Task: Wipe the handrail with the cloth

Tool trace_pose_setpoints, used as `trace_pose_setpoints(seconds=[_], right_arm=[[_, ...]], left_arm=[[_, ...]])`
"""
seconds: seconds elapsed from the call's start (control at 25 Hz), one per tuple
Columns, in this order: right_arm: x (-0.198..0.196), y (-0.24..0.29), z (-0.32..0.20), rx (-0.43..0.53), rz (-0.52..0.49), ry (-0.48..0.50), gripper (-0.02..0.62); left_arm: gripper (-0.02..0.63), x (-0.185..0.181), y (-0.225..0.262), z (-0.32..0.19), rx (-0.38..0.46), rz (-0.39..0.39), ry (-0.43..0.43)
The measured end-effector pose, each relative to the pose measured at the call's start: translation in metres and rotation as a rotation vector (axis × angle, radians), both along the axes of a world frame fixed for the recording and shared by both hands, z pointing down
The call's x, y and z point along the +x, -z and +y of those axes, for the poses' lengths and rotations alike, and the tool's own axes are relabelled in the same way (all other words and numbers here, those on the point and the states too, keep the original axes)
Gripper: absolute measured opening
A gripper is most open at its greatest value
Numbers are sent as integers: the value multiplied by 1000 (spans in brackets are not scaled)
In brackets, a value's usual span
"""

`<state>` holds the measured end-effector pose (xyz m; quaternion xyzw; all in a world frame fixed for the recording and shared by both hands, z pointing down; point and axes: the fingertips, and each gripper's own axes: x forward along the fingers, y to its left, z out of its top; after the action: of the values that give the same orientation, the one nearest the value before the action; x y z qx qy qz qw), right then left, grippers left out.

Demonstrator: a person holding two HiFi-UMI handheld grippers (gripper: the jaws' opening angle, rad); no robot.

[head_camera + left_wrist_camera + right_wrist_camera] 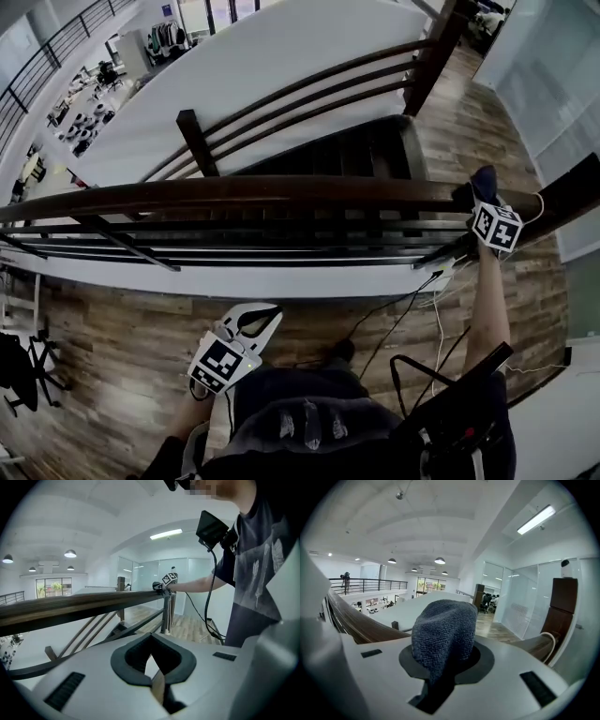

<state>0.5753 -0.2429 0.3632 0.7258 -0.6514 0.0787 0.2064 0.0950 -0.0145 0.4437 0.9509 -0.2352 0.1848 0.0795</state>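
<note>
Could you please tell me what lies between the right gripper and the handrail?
The cloth, clamped in the right gripper; the head view shows it against the handrail.

No word, number or brand can be read in any view. The marker cube [223, 361] on the left gripper [255, 321] and the one on the right gripper [476, 192] carry only black-and-white square patterns.

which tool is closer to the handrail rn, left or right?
Right. The right tool is at the handrail's right end, holding the cloth against it. The left tool sits low by the person's waist, back from the rail.
</note>
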Motion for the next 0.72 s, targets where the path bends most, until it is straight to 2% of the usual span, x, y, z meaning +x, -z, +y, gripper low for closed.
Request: trace_pose_setpoints(seconds=[0.2,0.36,0.52,0.72], right_arm=[[-142,-6,-18,-52,12,72,66],[-278,-4,-25,-52,5,210,66],[-392,-5,-28,-58,2,337,66],[-478,-4,-23,-84,13,476,66]], left_arm=[[6,-107,10,-9,30,-3,6],[6,-168,16,-17,24,8,54],[6,-202,19,-31,15,27,116],[6,-221,30,-36,23,19,150]])
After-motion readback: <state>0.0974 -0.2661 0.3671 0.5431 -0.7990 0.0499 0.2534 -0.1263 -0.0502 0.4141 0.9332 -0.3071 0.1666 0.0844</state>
